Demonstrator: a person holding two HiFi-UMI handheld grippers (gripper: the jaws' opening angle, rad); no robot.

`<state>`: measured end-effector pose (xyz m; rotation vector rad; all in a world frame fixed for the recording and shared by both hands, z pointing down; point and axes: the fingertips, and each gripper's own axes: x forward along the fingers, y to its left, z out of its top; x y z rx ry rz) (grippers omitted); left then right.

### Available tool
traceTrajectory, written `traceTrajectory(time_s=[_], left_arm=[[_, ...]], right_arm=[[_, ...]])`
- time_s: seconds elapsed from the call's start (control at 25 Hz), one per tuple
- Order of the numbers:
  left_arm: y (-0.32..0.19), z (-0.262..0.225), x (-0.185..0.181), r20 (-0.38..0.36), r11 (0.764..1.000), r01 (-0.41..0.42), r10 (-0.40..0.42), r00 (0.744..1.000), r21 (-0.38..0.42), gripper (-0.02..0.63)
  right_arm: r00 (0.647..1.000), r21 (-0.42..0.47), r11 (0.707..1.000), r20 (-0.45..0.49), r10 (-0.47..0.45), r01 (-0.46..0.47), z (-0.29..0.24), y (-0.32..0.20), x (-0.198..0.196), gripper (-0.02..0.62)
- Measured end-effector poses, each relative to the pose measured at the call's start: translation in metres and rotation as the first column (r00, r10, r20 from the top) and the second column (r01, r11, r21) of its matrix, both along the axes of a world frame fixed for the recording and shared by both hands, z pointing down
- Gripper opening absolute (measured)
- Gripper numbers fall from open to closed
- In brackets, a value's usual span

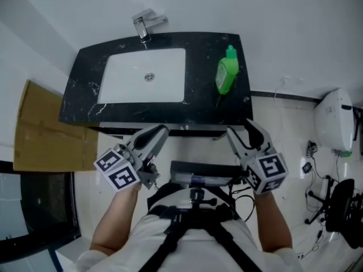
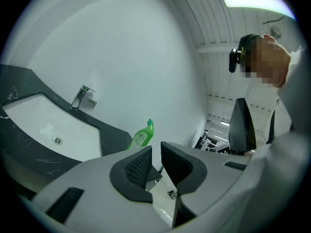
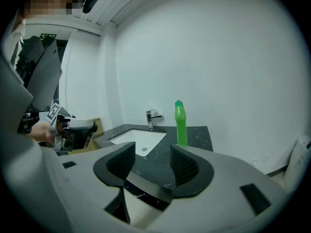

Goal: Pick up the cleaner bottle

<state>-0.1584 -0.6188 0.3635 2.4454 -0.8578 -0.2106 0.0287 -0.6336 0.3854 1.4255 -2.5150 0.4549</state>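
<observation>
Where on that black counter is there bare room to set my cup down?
Bare patches: the counter's left end, between the basin and the left edge; the strip in front of the basin; and the gap between basin and cleaner bottle. It is tightest at the right edge, where the bottle stands, and behind the basin, where the faucet sits.

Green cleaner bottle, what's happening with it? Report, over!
Left gripper empty, jaws barely apart; right gripper empty, jaws wide. Green plastic cleaner bottle upright on black marbled counter, right of white sink, untouched. Nothing in the way.
</observation>
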Motion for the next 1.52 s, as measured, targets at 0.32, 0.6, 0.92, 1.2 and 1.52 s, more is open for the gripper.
traceTrajectory(time_s=[0.32,0.6,0.92,1.2,1.52], left_arm=[[-0.006,0.003,-0.007,-0.001,1.0,0.023,-0.023,1.0,-0.008,0.052],[-0.011,-0.008,-0.02,0.015,1.0,-0.023,0.023,1.0,0.021,0.052],[-0.016,-0.014,-0.029,0.007,0.996,-0.085,0.085,0.996,0.031,0.052],[-0.014,-0.015,-0.04,-0.01,0.993,-0.112,0.112,0.994,0.035,0.052],[-0.016,-0.023,-0.053,0.002,0.992,-0.112,0.112,0.994,0.053,0.051]], right_arm=[[1.0,-0.044,0.999,-0.004,-0.007,0.006,0.008,-0.004,-0.003,0.235],[0.995,-0.052,0.998,0.091,0.031,-0.026,0.003,-0.008,-0.01,0.201],[0.99,-0.068,0.989,0.032,0.138,-0.135,0.004,-0.001,-0.005,0.219],[0.986,-0.066,0.984,0.01,0.166,-0.165,-0.001,0.011,-0.012,0.218],[0.979,-0.047,0.978,-0.033,0.202,-0.203,-0.023,0.015,-0.011,0.171]])
